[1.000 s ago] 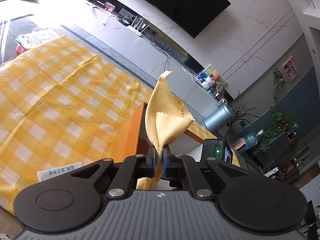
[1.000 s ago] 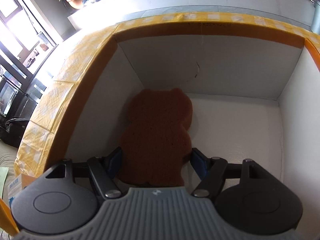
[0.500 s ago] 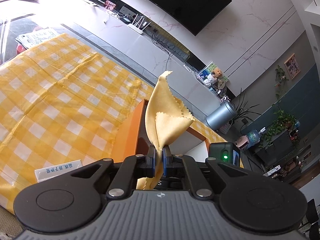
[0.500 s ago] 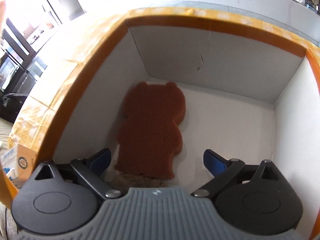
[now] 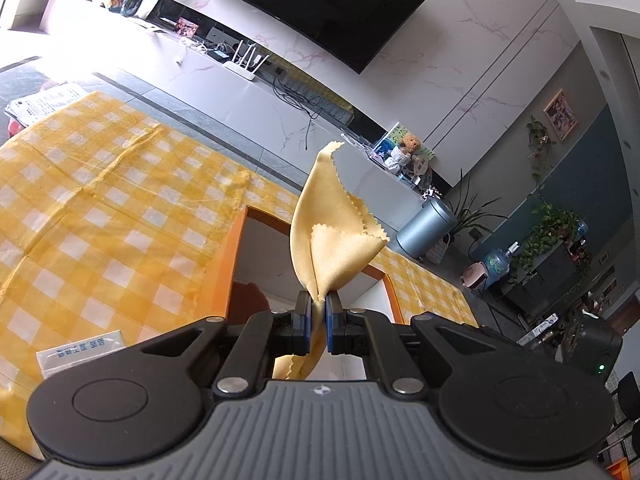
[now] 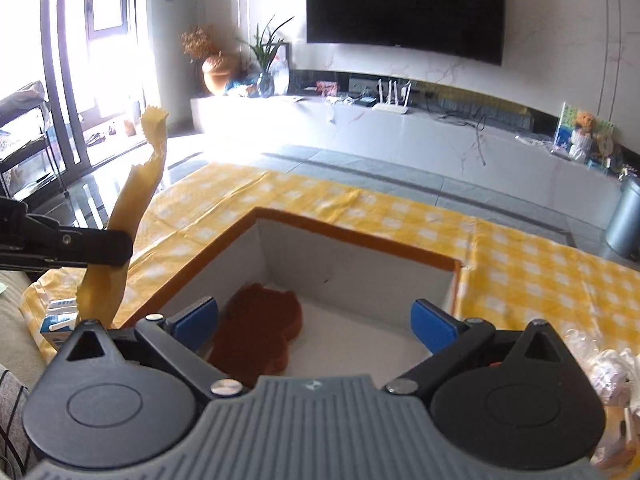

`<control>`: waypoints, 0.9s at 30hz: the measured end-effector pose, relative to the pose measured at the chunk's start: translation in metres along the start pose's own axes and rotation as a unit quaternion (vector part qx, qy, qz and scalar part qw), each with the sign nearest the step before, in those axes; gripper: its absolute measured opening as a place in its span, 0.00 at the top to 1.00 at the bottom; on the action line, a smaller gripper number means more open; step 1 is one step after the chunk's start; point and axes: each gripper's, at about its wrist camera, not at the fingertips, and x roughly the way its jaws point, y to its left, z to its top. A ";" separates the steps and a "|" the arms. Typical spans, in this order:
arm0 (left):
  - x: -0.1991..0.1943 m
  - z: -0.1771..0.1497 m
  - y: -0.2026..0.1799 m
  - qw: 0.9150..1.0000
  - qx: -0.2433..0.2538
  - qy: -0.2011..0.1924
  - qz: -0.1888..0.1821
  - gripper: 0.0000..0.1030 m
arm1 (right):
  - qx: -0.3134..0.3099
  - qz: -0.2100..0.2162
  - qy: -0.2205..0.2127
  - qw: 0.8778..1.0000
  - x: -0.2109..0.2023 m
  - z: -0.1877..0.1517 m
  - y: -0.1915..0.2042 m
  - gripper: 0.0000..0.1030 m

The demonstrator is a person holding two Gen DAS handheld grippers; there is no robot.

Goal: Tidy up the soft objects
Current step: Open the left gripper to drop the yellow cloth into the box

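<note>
Daylight enters from the tall windows (image 6: 72,60) at about 10 o'clock in the right wrist view, where glass and the floor beyond burn out to white glare. The same overexposure bleaches the white console (image 5: 100,36) near 10 o'clock in the left wrist view. The checked tablecloth (image 5: 92,208) is bright and evenly lit. Inside the box (image 6: 352,268) the walls fall into soft grey shade. The television (image 6: 404,4) reads flat black. Fisheye curvature bends straight wall lines toward the rims in both views. The right wrist view is slightly soft; the left wrist view is sharper.
</note>
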 end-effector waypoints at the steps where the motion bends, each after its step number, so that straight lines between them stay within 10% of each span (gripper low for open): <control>1: 0.004 -0.001 -0.003 1.000 0.003 0.004 -0.005 0.93 | 0.006 -0.011 -0.011 1.000 -0.008 -0.003 -0.009 0.02; 7: 0.039 -0.011 -0.020 0.997 0.008 0.056 -0.046 0.93 | 0.042 -0.072 -0.036 0.996 -0.038 -0.025 -0.056 0.02; 16: 0.095 -0.028 -0.036 0.994 0.044 0.096 0.020 0.93 | 0.166 -0.062 -0.041 0.983 -0.052 -0.029 -0.111 0.02; 23: 0.107 -0.030 -0.026 0.994 -0.045 0.091 -0.050 0.93 | 0.168 -0.054 -0.036 0.984 -0.053 -0.027 -0.111 0.02; 27: 0.118 -0.036 -0.022 0.995 -0.014 0.097 0.028 0.93 | 0.169 -0.057 -0.034 0.983 -0.051 -0.027 -0.110 0.02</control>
